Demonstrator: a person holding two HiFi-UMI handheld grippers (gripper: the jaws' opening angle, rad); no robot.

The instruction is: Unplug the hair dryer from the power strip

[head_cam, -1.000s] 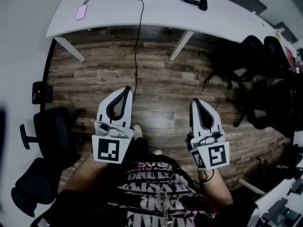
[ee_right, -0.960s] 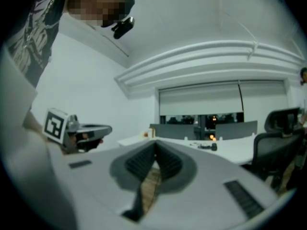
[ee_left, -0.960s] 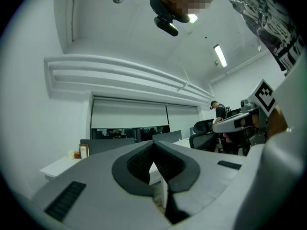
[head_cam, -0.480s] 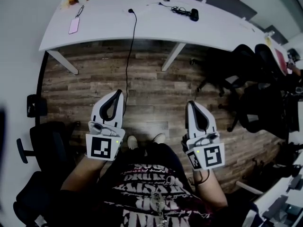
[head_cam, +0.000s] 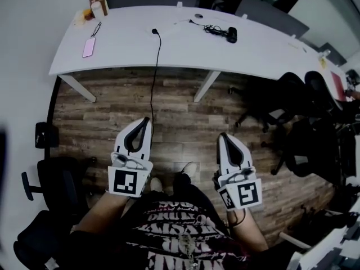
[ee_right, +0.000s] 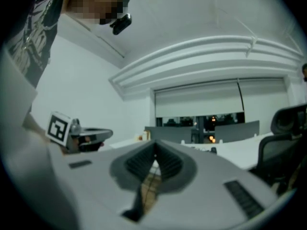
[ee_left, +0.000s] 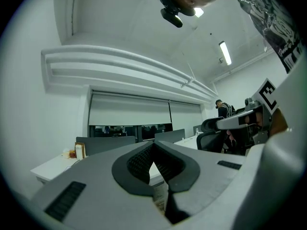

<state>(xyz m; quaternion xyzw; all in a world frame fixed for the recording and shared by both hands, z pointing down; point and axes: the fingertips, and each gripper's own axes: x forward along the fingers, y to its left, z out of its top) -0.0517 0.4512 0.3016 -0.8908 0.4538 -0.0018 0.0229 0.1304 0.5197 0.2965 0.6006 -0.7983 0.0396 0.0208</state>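
Holding my left gripper [head_cam: 146, 121] & right gripper [head_cam: 223, 135] shut, empty, over floor [head_cam: 185, 103]. Hair dryer [head_cam: 231, 35] prob far off on table [head_cam: 124, 44]. Must get close first, find plug, grab plug not cord [head_cam: 154, 77].

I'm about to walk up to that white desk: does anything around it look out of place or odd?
One thing: a black cable hangs over the white desk's front edge and runs down toward the wood floor in front of the person, a possible snag. Nothing looks spilled or damaged.
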